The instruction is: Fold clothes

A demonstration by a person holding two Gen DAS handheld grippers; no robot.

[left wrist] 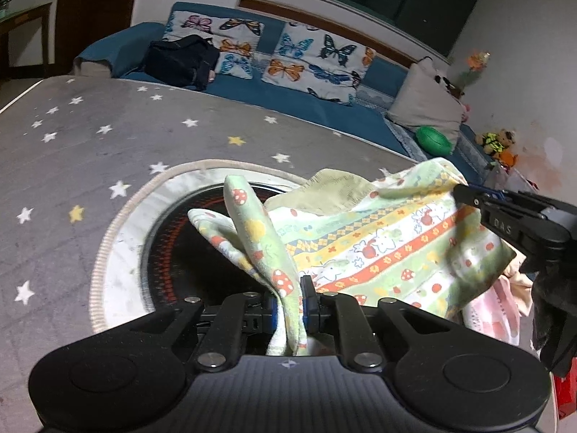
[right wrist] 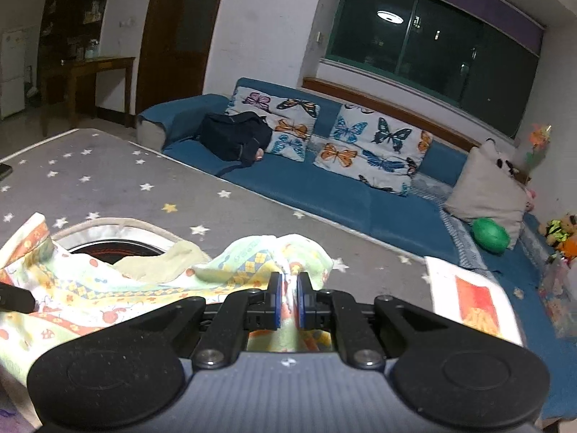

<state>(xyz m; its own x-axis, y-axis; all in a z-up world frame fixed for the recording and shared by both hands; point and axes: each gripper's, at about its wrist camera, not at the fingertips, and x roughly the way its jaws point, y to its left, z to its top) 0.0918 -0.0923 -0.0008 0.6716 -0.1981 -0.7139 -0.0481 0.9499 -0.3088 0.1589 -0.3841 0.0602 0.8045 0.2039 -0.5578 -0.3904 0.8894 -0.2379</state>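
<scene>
Left gripper [left wrist: 288, 296] clamped on a bunched edge of the printed cloth [left wrist: 378, 245], right gripper [right wrist: 288, 296] pinching another edge, fabric stretched between both, lifted over the star-patterned grey table cover [left wrist: 90, 137], blue sofa [right wrist: 324, 187] behind.

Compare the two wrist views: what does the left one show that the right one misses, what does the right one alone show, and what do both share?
Left only: the right gripper seen from the side, pinching the cloth's far corner.
Right only: a wooden table, a white fridge, and a ceiling lamp's reflection in the window.
Both: the patterned cloth clamped by the left gripper and right gripper, the starred mat, blue sofa, butterfly cushions.
</scene>
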